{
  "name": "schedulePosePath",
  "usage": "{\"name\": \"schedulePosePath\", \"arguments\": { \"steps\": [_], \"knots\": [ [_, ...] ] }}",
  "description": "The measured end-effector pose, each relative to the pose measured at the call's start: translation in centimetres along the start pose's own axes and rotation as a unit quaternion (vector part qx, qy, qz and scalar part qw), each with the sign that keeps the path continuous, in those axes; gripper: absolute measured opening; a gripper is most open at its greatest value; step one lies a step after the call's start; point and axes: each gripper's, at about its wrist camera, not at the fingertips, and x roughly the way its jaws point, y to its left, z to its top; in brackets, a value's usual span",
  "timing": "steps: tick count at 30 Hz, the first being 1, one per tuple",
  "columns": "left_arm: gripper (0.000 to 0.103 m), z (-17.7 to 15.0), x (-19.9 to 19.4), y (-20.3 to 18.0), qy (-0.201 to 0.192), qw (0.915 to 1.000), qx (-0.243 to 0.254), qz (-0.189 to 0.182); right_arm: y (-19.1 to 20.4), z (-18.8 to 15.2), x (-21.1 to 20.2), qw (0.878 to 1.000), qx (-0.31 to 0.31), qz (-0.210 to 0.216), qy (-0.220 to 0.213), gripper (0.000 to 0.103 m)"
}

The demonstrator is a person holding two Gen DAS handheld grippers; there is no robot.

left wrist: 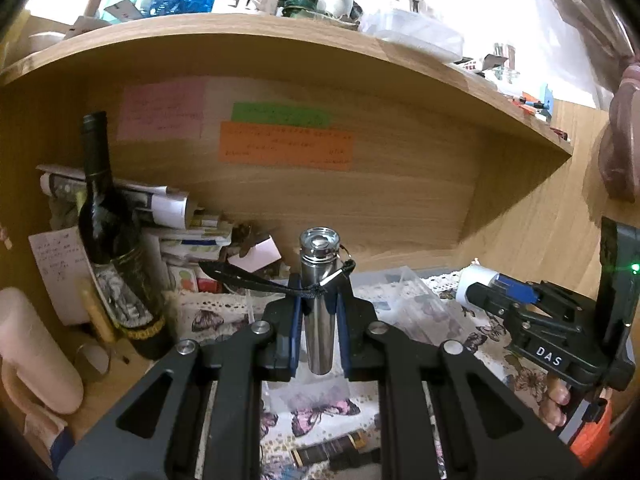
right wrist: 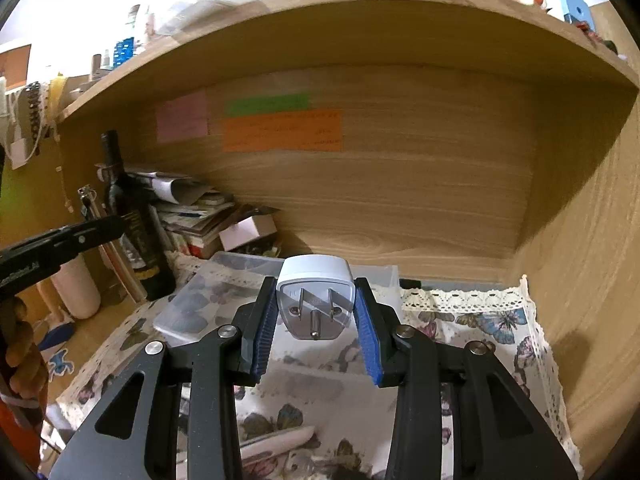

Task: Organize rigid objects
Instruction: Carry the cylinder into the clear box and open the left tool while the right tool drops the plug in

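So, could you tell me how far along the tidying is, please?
Done: nothing visibly placed yet. In hand: the left tool grips a steel flashlight; the right tool grips a white plug adapter. Left: both must be set down, probably in the clear plastic box.

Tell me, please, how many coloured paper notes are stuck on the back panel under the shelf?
3: a pink note on the left, a green note to its right, and an orange note just below the green one. None seems hidden.
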Motion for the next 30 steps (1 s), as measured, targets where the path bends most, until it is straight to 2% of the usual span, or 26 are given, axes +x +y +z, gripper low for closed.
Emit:
{"name": "schedulePosePath", "arguments": {
  "steps": [13,18,30],
  "knots": [
    [0.015,-0.5,6.0,0.5,0.047,0.9987,0.011,0.016,-1.9,-1.2,6.5,0.998,0.022,-0.002,0.065,0.034],
    [0.015,-1.4,8.6,1.3,0.083,0.9962,0.009,0.025,-1.8,-1.9,8.1,0.996,0.017,0.000,0.091,0.034],
    [0.015,-3.1,12.4,1.0,0.157,0.9874,0.012,0.011,-1.7,-3.0,10.3,0.991,0.022,0.009,0.134,0.034]
  ]
}}
